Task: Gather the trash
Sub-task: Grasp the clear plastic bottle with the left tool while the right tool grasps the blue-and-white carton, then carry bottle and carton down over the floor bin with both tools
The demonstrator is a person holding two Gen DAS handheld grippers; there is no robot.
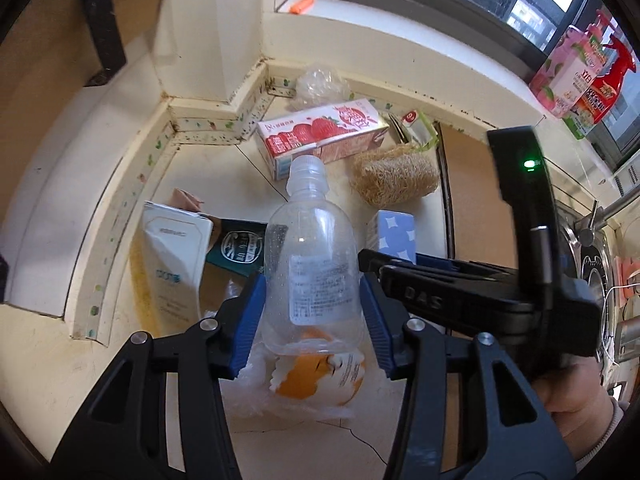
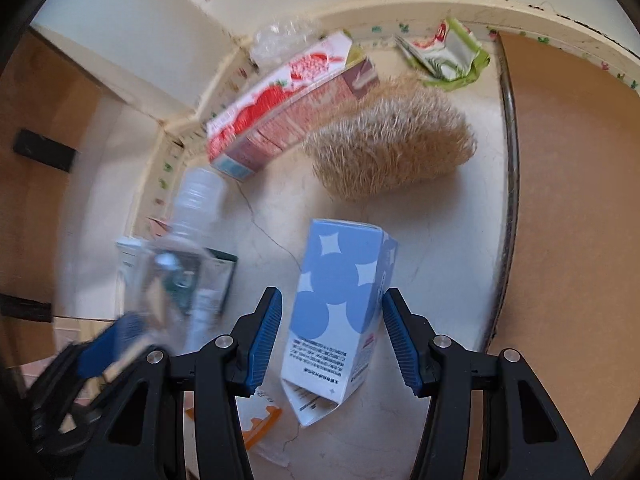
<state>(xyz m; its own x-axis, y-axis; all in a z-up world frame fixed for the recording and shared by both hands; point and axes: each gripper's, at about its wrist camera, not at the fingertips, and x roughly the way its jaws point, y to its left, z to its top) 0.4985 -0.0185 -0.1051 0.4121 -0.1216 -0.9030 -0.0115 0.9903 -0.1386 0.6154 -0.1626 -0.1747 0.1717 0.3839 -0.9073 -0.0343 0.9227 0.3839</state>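
A clear, empty plastic bottle with a white screw cap (image 1: 310, 256) stands at the centre of the left wrist view, pinched at its lower body between the blue pads of the left gripper (image 1: 312, 322). Below it lies an orange-and-white crumpled wrapper (image 1: 320, 380) on the cream countertop (image 1: 100, 360).

In the right wrist view, a light-blue carton with white star shapes (image 2: 336, 304) sits at lower centre between the spread jaws of the right gripper (image 2: 332, 344); a gap shows at each pad.

Toward the upper middle lie a red strawberry-printed milk carton (image 1: 320, 136) and, right of it, a tan bristly loofah scrubber (image 1: 394, 178).
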